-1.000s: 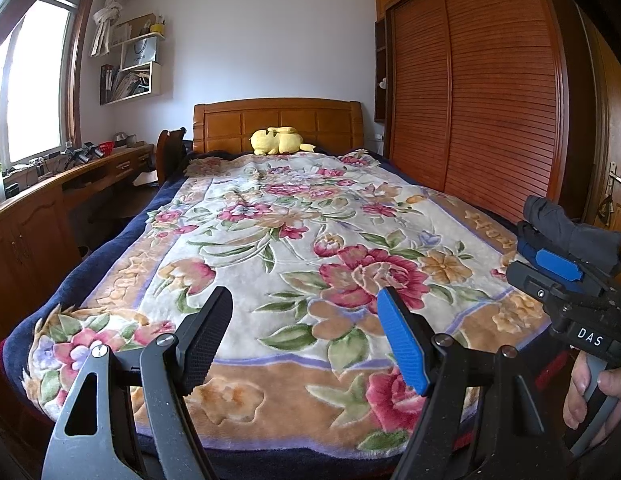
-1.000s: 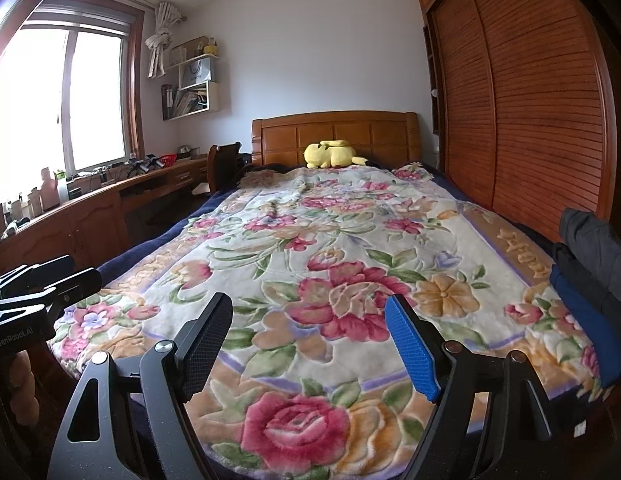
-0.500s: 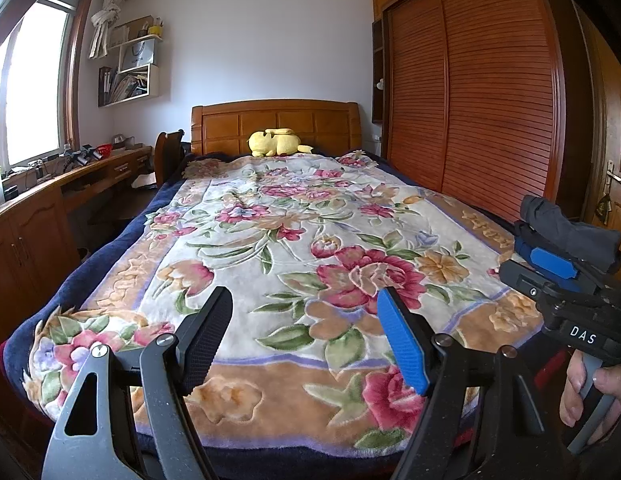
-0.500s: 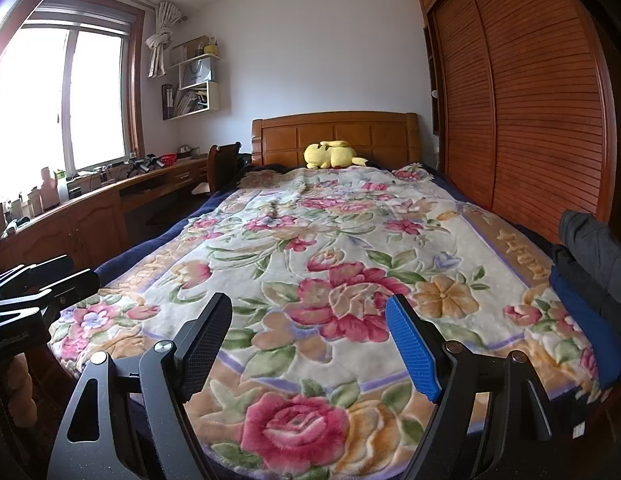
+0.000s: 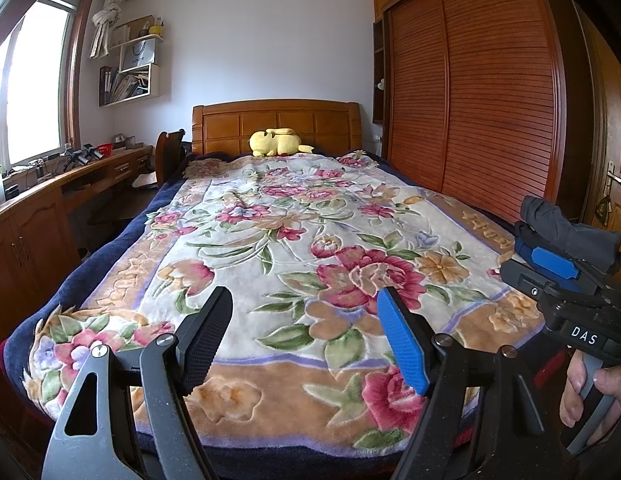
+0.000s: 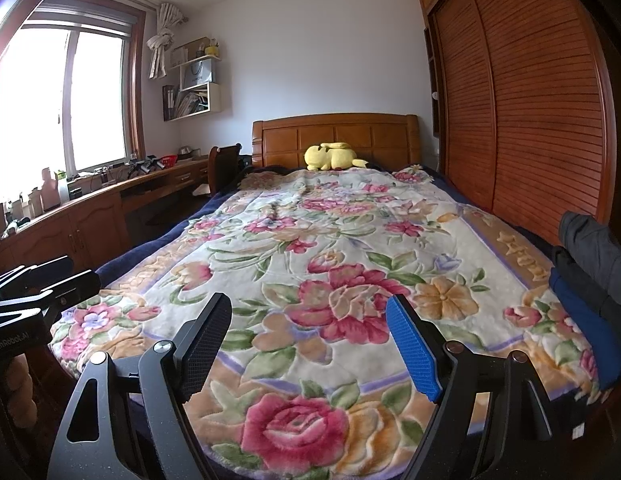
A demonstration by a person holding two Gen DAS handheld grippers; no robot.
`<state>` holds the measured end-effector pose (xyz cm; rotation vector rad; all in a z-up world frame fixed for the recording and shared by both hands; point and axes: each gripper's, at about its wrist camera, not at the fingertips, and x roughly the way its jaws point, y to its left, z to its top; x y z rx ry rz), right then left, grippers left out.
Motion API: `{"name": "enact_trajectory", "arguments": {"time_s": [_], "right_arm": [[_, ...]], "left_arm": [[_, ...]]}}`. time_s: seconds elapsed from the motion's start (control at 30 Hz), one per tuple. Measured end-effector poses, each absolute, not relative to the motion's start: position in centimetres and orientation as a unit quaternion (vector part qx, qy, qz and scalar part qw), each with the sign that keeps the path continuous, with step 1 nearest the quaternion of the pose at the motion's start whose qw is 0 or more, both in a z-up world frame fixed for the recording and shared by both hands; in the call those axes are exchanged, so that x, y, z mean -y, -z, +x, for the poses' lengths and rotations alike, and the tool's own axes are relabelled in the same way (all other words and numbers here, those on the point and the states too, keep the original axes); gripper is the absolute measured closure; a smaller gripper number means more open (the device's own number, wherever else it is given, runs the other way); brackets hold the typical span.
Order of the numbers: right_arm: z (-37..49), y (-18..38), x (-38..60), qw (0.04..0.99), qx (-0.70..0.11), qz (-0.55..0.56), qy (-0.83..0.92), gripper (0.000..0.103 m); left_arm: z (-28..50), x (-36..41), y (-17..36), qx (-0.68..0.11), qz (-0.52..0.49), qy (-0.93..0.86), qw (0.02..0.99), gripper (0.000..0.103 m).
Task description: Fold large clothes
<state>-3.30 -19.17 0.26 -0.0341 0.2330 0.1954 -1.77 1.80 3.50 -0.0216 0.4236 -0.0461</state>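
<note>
Both spread wide over the near end of the floral blanket: left gripper, right gripper, nothing pinched. Dark folded clothes piled at the right edge, just beside the right gripper.

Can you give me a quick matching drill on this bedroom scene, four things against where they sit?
Things:
1. yellow plush toy
2. dark clothes
3. floral blanket
4. wall shelf

Places:
A. piled at the bed's right edge, near the foot
B. spread flat over the bed
C. by the headboard, at the far end of the bed
D. high on the wall, next to the window

Pairs: 1-C, 2-A, 3-B, 4-D
</note>
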Motion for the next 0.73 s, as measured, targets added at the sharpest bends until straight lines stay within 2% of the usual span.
{"name": "enact_trajectory", "arguments": {"time_s": [0.73], "right_arm": [[-3.17,-0.23,19.25,0.988,-0.118,-0.017,-0.099,0.021]], "left_arm": [[-1.78,-1.79,-3.54,-0.21,-0.011,0.024,0.977,0.027]]}}
